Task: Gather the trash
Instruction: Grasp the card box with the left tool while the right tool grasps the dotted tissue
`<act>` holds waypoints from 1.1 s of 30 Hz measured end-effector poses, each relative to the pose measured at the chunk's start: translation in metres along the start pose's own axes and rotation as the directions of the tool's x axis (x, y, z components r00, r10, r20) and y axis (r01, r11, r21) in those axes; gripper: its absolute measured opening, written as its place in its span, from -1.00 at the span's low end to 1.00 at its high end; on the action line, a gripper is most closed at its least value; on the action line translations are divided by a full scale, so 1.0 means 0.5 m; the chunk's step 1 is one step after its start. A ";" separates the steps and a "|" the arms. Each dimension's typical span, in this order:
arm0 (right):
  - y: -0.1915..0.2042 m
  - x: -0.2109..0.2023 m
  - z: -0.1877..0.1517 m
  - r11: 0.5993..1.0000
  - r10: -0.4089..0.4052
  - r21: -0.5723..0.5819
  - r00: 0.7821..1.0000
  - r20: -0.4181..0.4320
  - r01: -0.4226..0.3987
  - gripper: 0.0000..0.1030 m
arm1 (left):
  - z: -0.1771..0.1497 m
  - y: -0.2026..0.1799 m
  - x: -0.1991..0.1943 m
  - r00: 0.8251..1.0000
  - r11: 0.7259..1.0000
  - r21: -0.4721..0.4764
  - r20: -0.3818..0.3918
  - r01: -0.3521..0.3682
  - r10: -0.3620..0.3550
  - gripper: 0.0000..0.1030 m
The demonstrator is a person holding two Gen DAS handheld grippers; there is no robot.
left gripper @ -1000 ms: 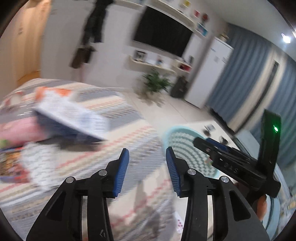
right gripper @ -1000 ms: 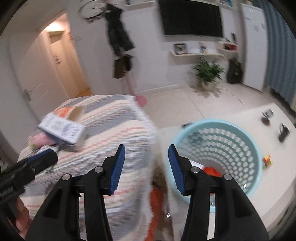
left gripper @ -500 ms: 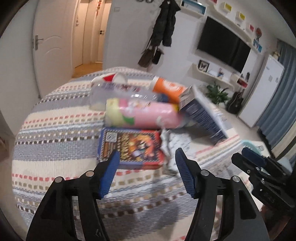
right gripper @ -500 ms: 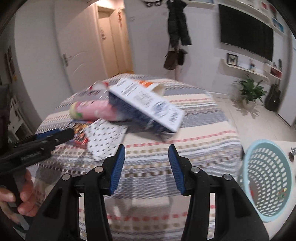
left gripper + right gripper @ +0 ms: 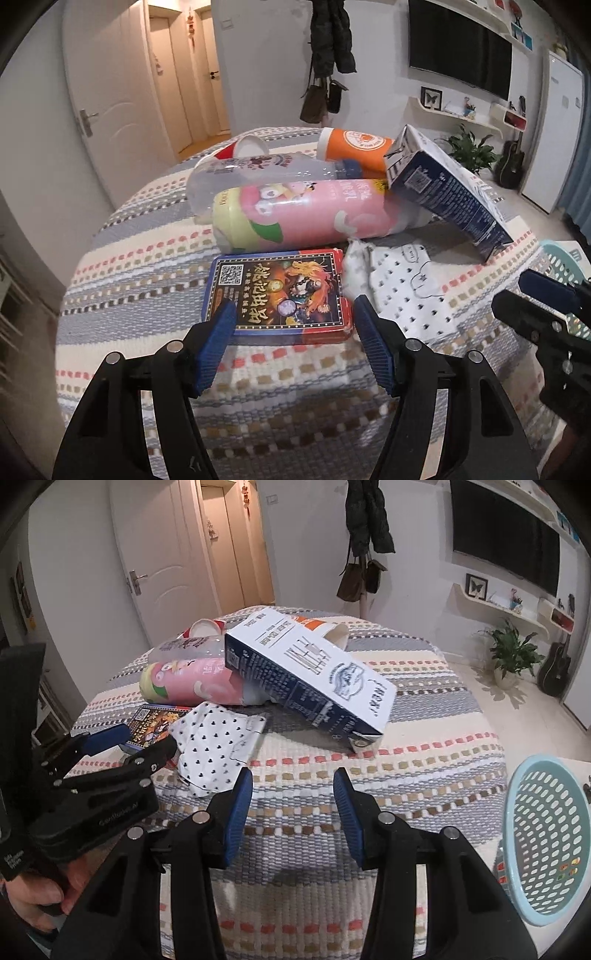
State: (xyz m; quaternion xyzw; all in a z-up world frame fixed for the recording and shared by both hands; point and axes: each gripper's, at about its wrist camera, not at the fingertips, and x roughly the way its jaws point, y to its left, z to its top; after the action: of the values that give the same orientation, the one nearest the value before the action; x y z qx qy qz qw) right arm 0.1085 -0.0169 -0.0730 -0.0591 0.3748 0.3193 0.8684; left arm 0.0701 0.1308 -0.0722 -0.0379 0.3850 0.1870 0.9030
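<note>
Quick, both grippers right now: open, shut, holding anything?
Left gripper: open, jaws just widened, holding nothing; the card pack lies just ahead on the bedspread.
Right gripper: open, empty, over the bedspread.

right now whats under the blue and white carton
The carton leans with its upper end on the pink tube; its lower end rests on the striped cloth. Beneath it the gap looks shadowed; the orange cup lies behind. Anything further under is hidden.
</note>
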 end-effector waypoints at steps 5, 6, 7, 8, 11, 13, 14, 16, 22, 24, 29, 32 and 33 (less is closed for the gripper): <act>0.025 0.021 0.010 0.999 0.032 -0.015 0.999 -0.030 -0.033 -0.18 | -0.029 0.055 -0.022 1.000 1.000 -0.018 -0.006 -0.009 0.009 0.20; 0.031 0.025 0.012 0.999 0.037 -0.018 0.999 -0.036 -0.037 -0.18 | -0.037 0.074 -0.029 1.000 0.999 -0.033 -0.009 -0.004 0.004 0.20; 0.038 0.032 0.014 0.999 0.047 -0.020 0.998 -0.048 -0.048 -0.18 | -0.044 0.095 -0.036 1.000 0.999 -0.049 -0.010 0.001 -0.002 0.20; 0.043 0.034 0.015 0.998 0.054 -0.021 0.997 -0.055 -0.055 -0.18 | -0.050 0.108 -0.042 1.000 0.998 -0.059 -0.011 0.001 -0.002 0.20; 0.060 0.051 0.020 0.997 0.074 -0.017 0.994 -0.085 -0.075 -0.18 | -0.065 0.165 -0.053 1.000 0.994 -0.108 -0.026 -0.019 0.016 0.20; 0.067 0.064 0.022 0.996 0.086 -0.004 0.991 -0.104 -0.087 -0.14 | -0.072 0.207 -0.053 0.999 0.988 -0.149 -0.040 -0.034 0.028 0.20; 0.069 0.072 0.023 0.996 0.095 0.010 0.989 -0.118 -0.094 -0.12 | -0.073 0.223 -0.054 0.999 0.985 -0.167 -0.042 -0.039 0.032 0.19; 0.072 0.079 0.020 0.994 0.105 0.025 0.986 -0.131 -0.103 -0.06 | -0.074 0.255 -0.054 0.999 0.977 -0.210 -0.045 -0.022 0.012 0.17; 0.081 0.080 0.017 0.995 0.098 0.027 0.986 -0.132 -0.095 0.36 | -0.043 0.252 -0.049 0.982 0.947 -0.264 0.001 0.180 -0.187 0.50; 0.086 0.083 0.020 0.995 0.103 0.030 0.985 -0.135 -0.100 0.45 | -0.021 0.232 -0.021 0.982 0.952 -0.252 -0.023 0.173 -0.185 0.50; 0.112 0.104 0.024 0.998 0.068 0.007 0.987 -0.148 -0.068 0.55 | 0.004 0.196 0.040 0.984 0.960 -0.246 -0.080 0.134 -0.158 0.48; 0.129 0.114 0.029 1.000 0.015 -0.021 0.989 -0.145 -0.018 0.55 | 0.019 0.180 0.057 0.988 0.973 -0.211 -0.094 0.098 -0.120 0.35; 0.134 0.118 0.030 1.000 -0.002 -0.031 0.989 -0.145 -0.002 0.54 | 0.022 0.176 0.060 0.990 0.977 -0.197 -0.097 0.078 -0.098 0.28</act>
State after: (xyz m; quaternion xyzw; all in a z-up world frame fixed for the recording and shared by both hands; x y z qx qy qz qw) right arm 0.1077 0.0713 -0.0939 -0.0959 0.4321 0.3201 0.8377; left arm 0.0643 0.2238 -0.0794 -0.1523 0.4104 0.1810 0.8807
